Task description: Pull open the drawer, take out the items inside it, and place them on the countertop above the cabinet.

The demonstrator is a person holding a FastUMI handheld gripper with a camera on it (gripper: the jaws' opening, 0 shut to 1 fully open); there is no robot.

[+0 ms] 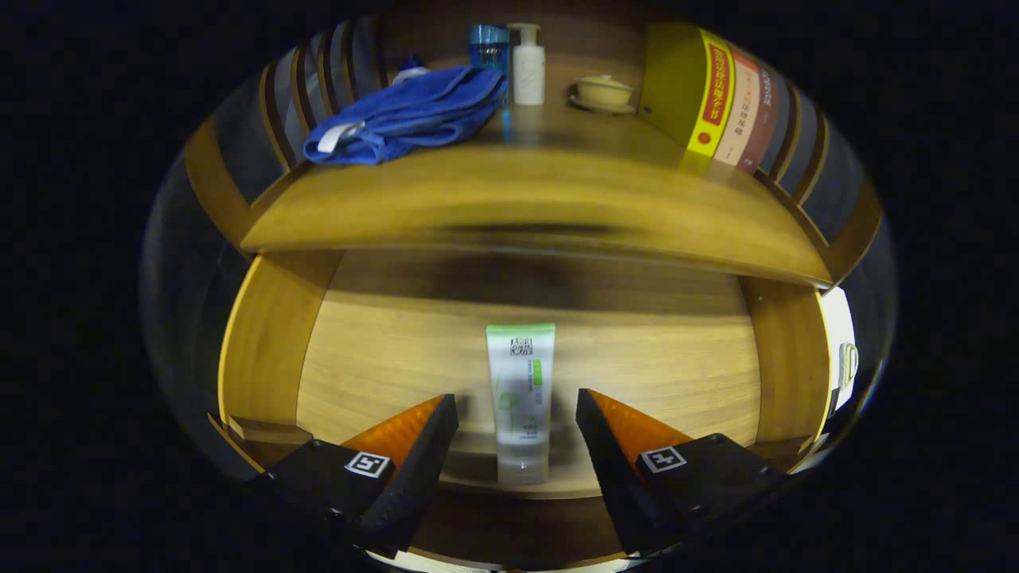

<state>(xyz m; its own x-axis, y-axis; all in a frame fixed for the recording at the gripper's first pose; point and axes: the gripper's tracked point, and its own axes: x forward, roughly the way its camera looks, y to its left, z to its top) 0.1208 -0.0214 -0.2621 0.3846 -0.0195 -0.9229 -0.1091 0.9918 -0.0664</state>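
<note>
Black-and-orange gripper [517, 414] spread wide, poised over the open wooden drawer [382, 358]. Between the fingers, untouched, lies a white tube with a green end [521, 398], mid-floor toward the drawer's front edge. Beyond, a crumpled blue towel [406, 115] sits on the wooden countertop [525, 199], left side.

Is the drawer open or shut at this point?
Open. The drawer is pulled out below the countertop, its wooden floor exposed with a tube lying inside, between the open tongs, which do not touch it.
</note>
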